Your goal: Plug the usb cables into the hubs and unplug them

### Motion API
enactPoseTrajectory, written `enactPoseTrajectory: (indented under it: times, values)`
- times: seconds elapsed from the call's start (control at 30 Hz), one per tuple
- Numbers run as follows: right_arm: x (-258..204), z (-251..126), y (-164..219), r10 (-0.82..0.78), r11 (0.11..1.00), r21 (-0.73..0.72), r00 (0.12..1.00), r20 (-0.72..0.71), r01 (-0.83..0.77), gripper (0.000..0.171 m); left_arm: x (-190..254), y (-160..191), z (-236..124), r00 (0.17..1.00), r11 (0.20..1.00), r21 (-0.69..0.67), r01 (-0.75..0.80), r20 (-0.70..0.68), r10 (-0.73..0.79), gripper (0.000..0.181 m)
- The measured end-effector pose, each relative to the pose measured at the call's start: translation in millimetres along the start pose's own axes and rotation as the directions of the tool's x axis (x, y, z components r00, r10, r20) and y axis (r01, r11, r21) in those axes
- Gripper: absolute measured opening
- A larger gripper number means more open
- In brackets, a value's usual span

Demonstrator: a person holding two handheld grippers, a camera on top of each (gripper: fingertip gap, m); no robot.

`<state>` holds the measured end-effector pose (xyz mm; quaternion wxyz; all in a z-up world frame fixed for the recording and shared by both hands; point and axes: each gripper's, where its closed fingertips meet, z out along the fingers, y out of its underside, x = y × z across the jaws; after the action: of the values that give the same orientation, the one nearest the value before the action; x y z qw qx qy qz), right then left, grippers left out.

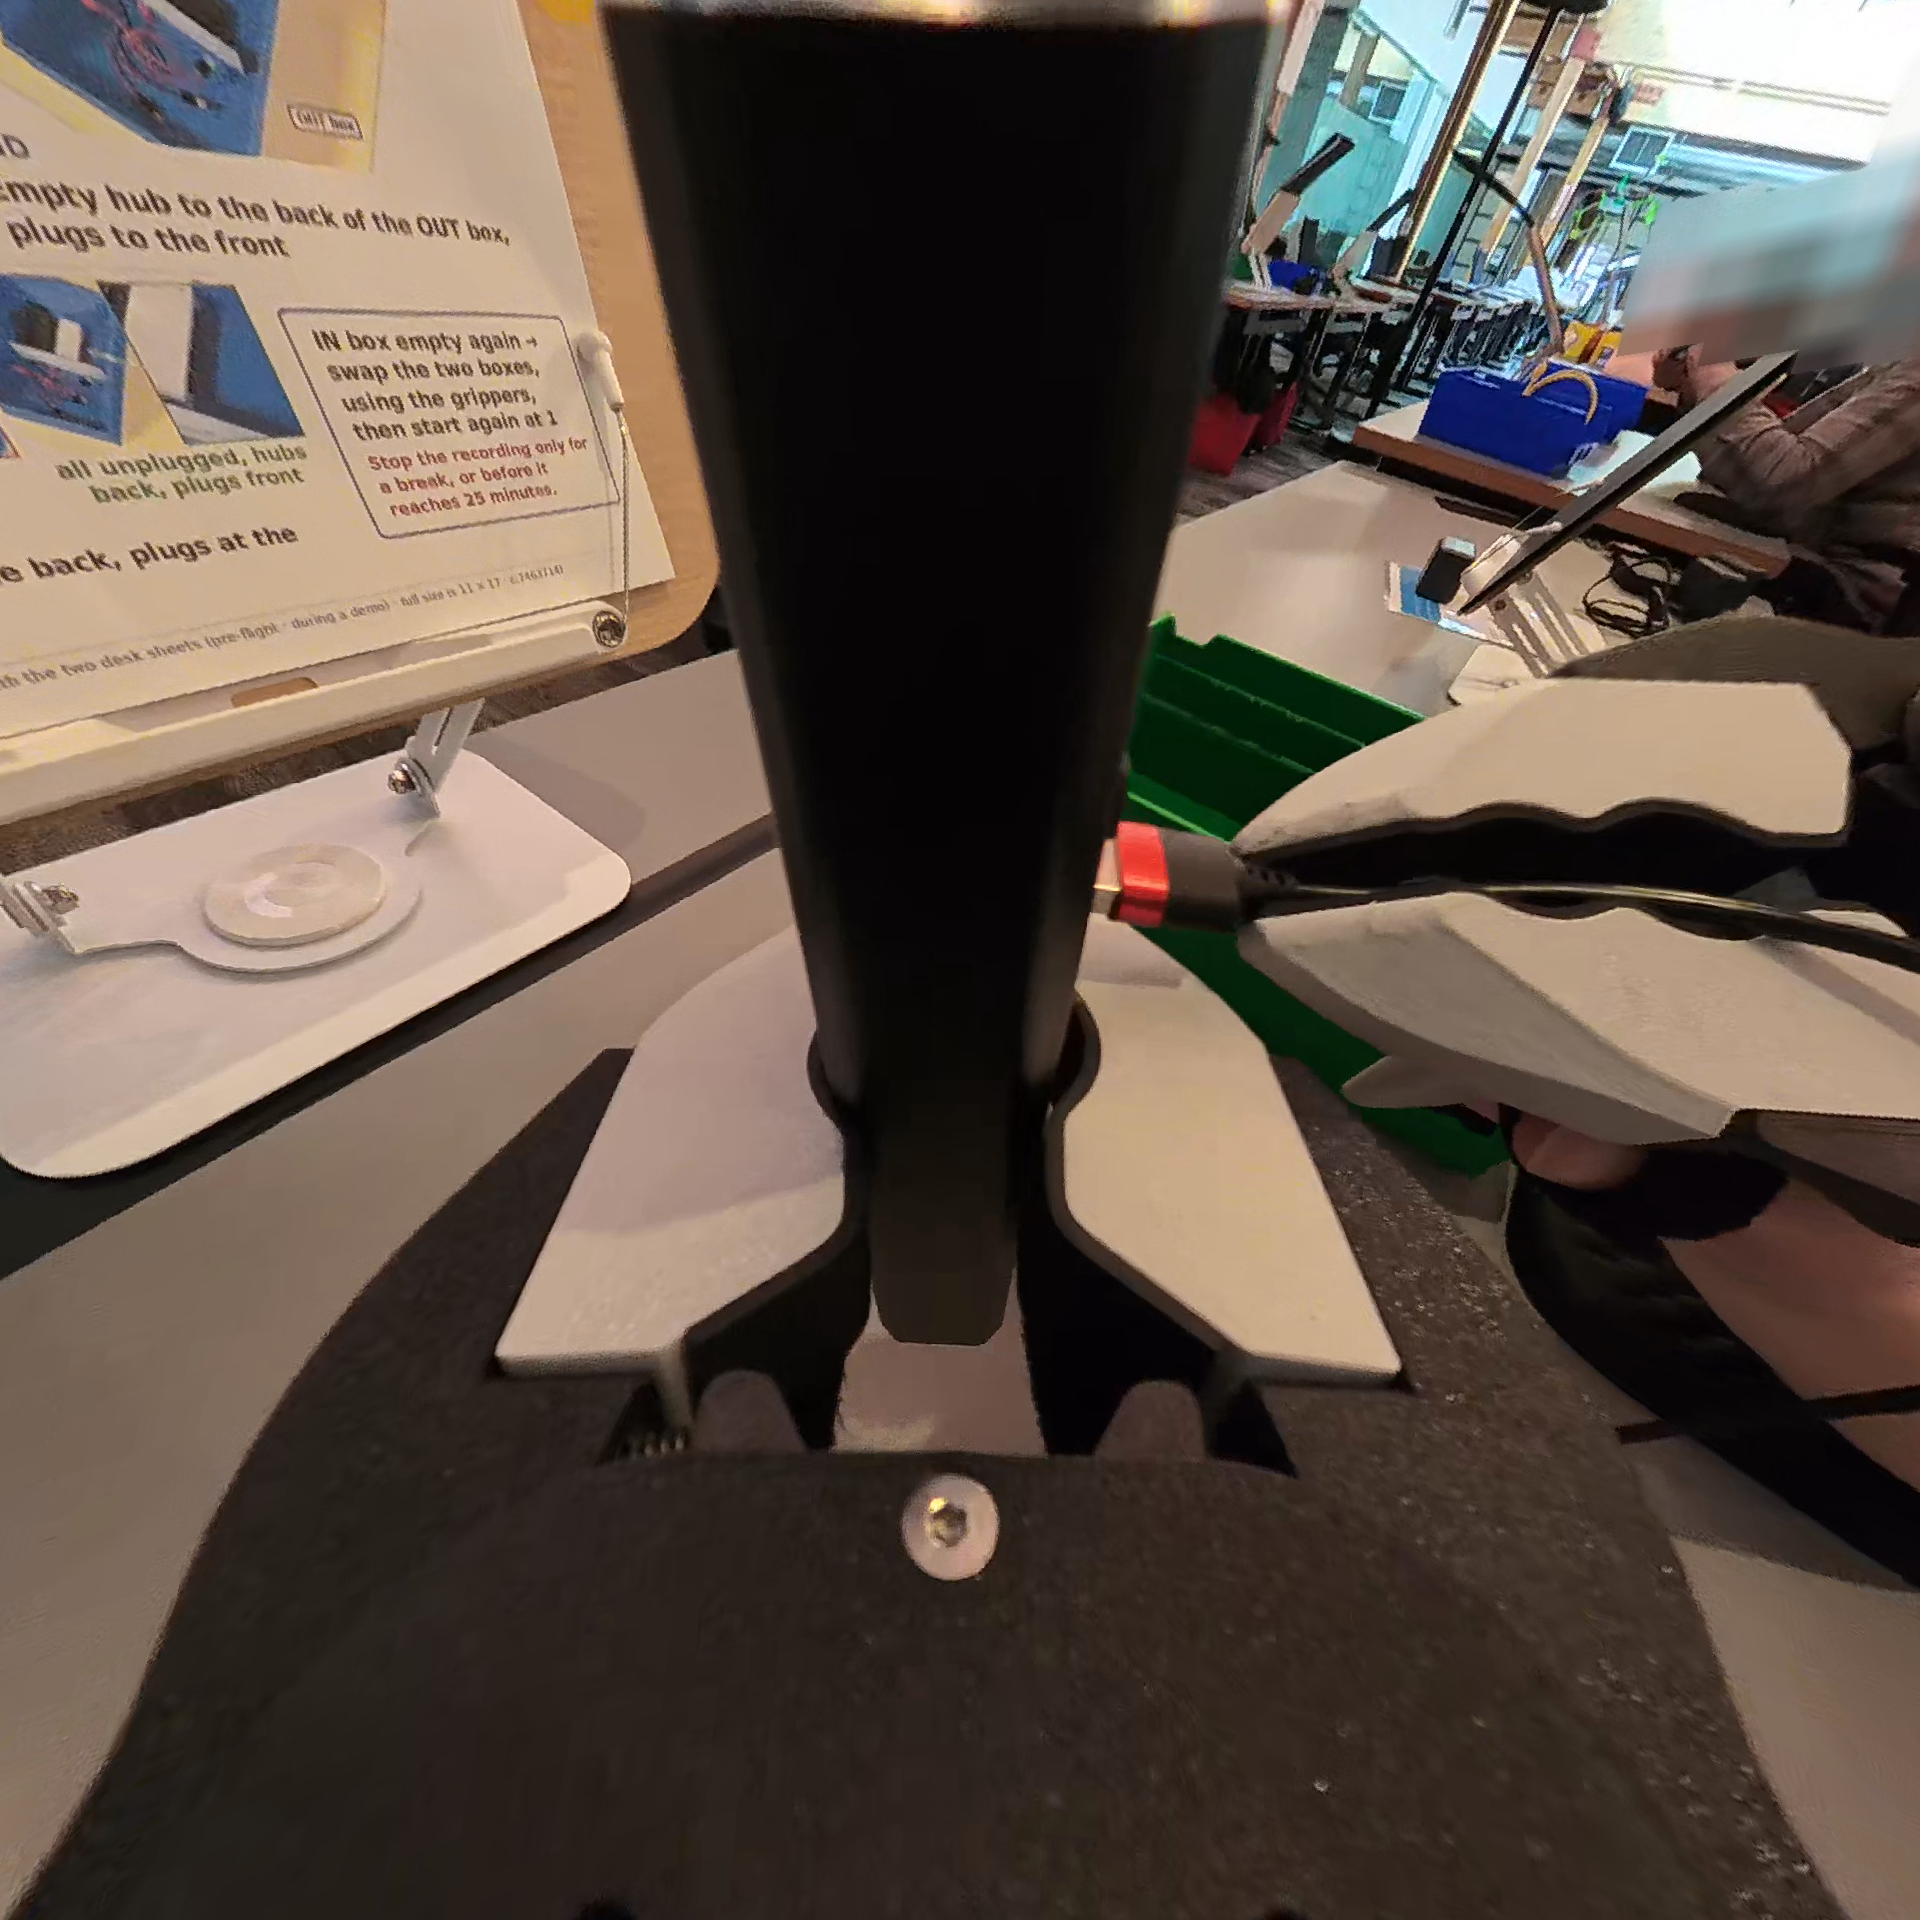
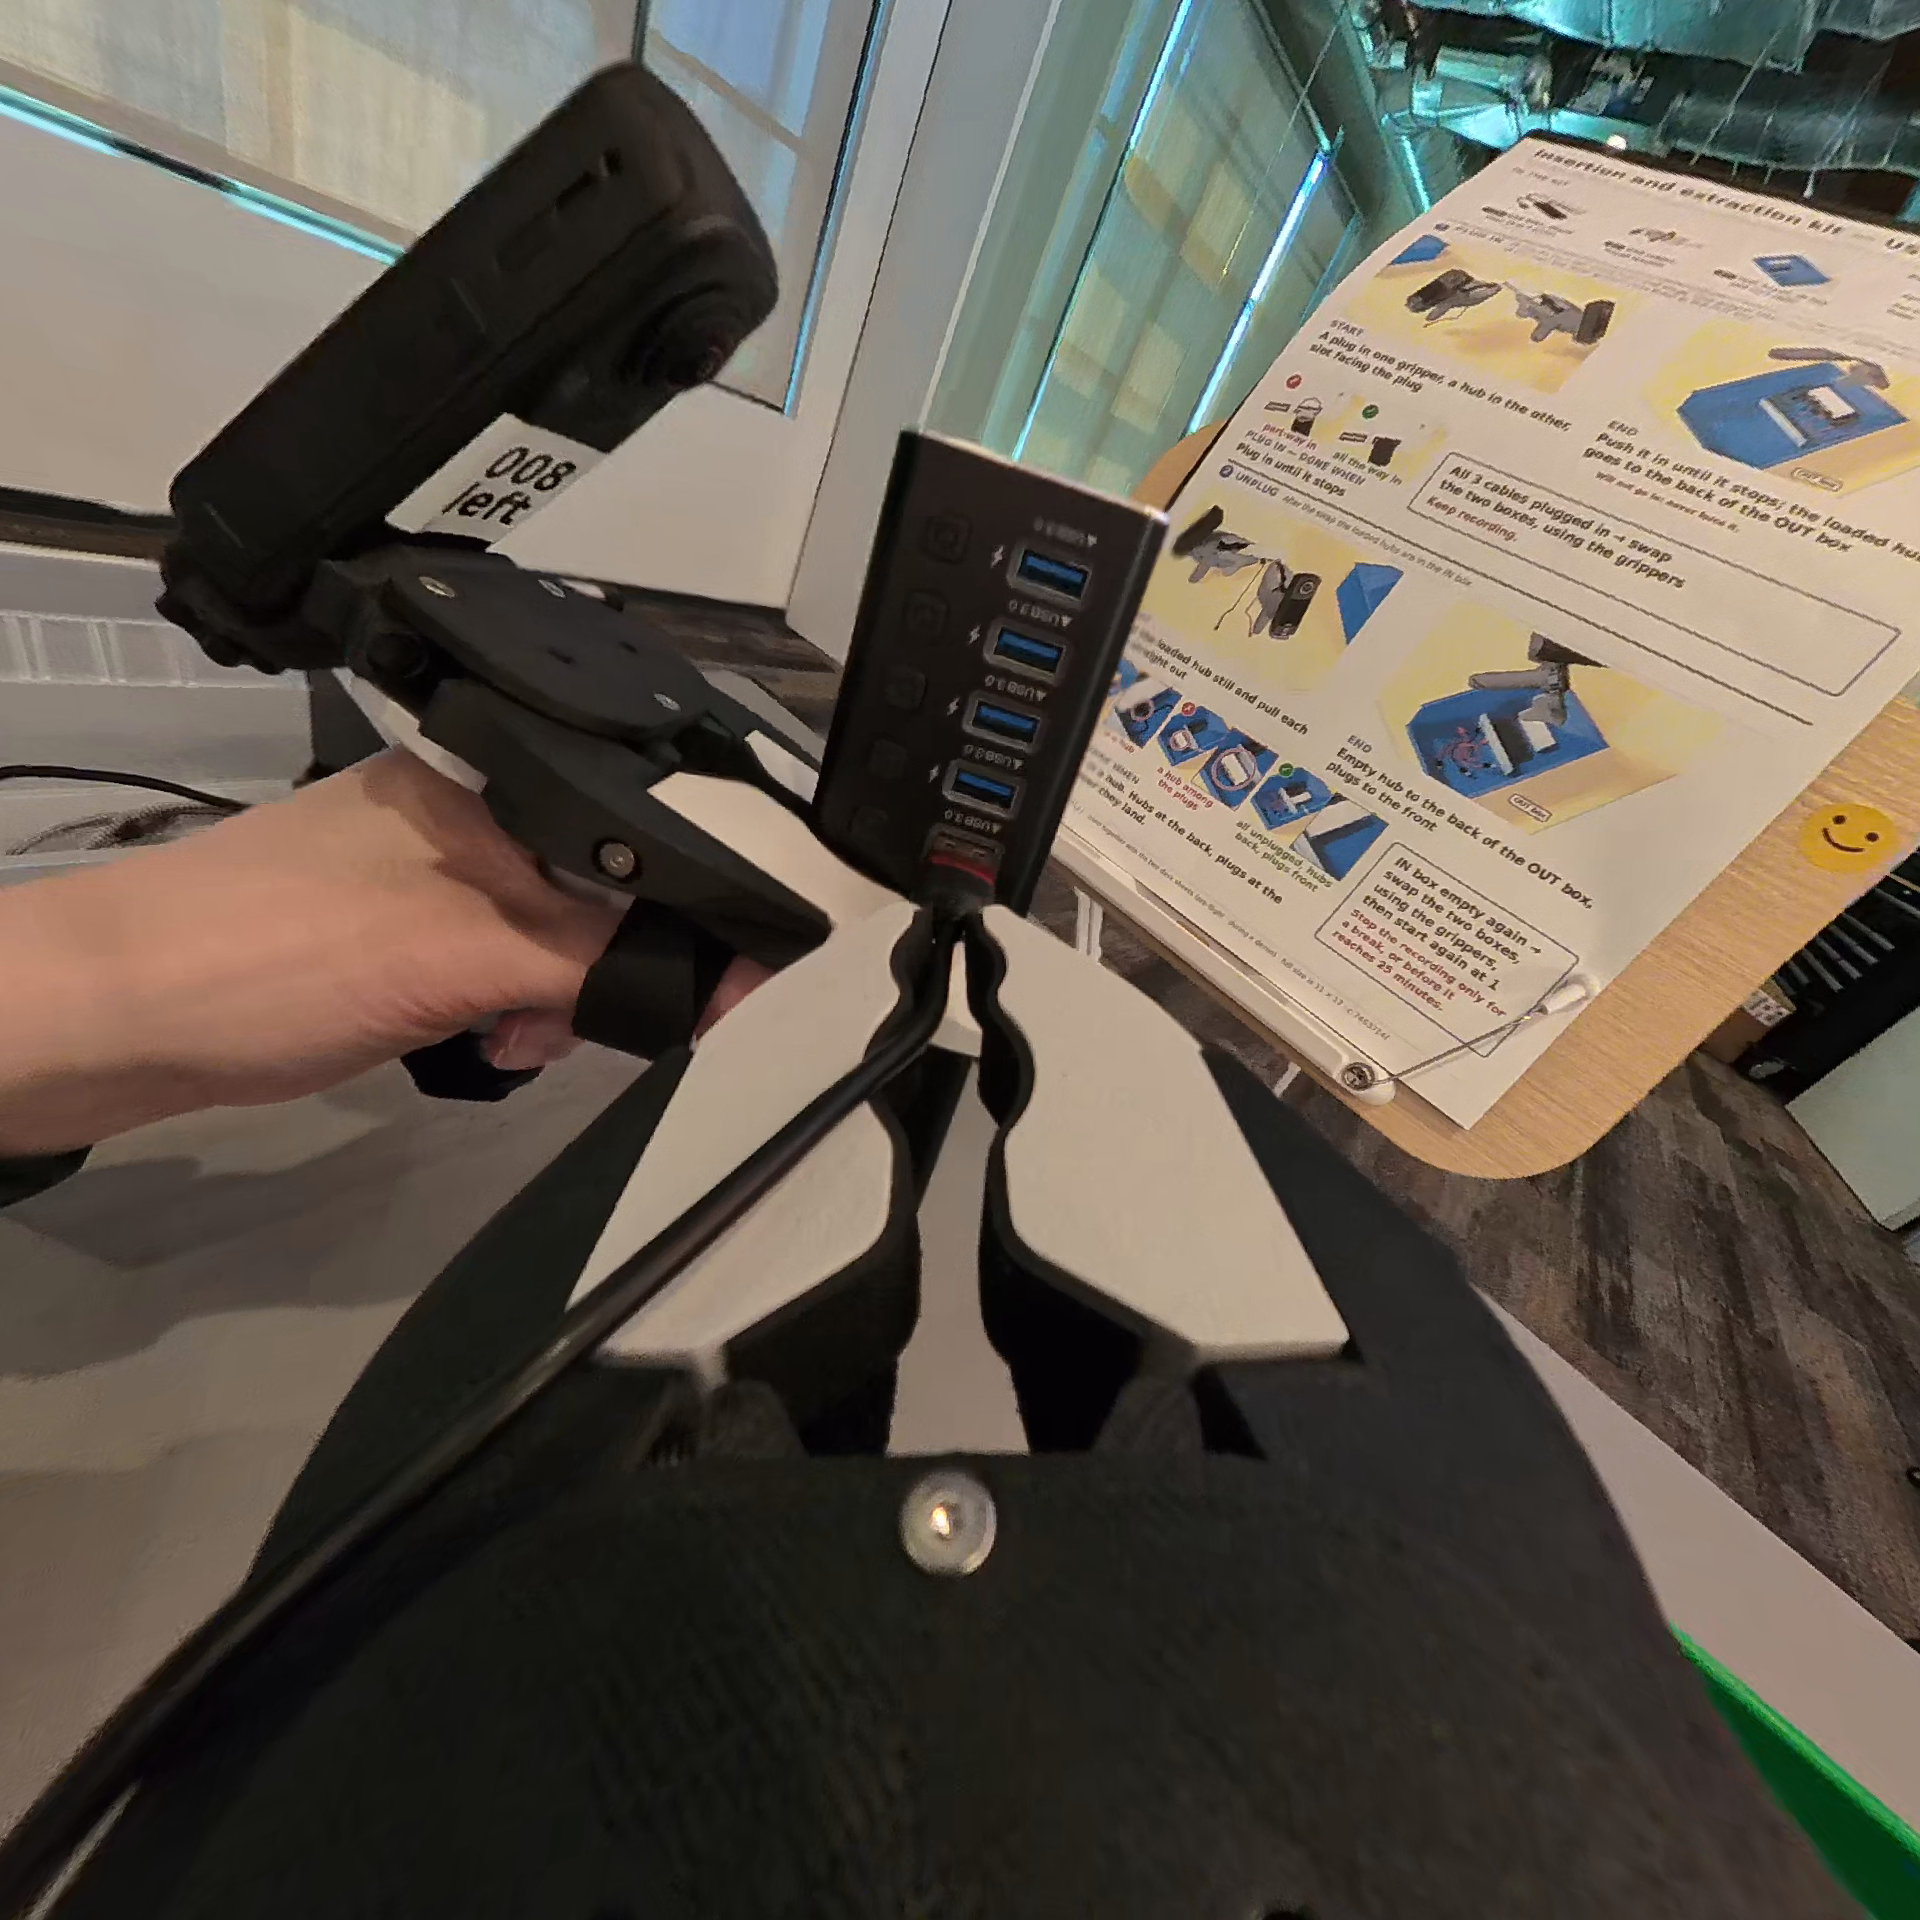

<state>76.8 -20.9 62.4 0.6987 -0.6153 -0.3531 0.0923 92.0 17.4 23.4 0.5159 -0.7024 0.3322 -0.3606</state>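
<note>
Your left gripper [image 1: 940,1049] clamps the black hub [image 1: 935,520] upright; your right gripper [image 2: 956,935] pinches the red-banded plug [image 2: 964,868] at its lowest port.

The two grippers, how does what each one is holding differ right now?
The left gripper clamps the lower end of a black rectangular USB hub, held upright; the right gripper pinches a thin black cable's red-banded USB plug, pointed sideways at the hub's lowest port. The hub is wide and rigid; the plug is small and trails a cable. Both grippers are shut on their items.
</note>
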Motion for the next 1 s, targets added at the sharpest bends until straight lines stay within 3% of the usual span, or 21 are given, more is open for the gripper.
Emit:
enactPoseTrajectory:
  times: [0.23, 0.37, 0.7, 1.0]
  values:
    - [0, -4, -6, 0.021, 0.999, 0.033, 1.0, 0.01, -0.021, 0.006, 1, -7, -4, 0.992, 0.993, 0.006, -0.117, 0.059, 0.116, 0.031]
    - [0, -5, -7, 0.011, 1.0, 0.028, 1.0, -0.006, -0.011, 0.006, -3, -4, -5, 0.963, 0.973, -0.059, -0.225, 0.136, 0.231, 0.031]
    - [4, -13, -19, 0.05, 0.994, 0.102, 0.999, -0.001, -0.05, 0.006, 15, -14, -6, 0.976, 0.977, 0.017, -0.211, 0.065, 0.209, 0.032]
    - [3, -18, -27, 0.039, 0.993, 0.115, 0.999, 0.028, -0.042, 0.007, 22, -23, -14, 0.949, 0.952, 0.036, -0.305, 0.096, 0.301, 0.032]
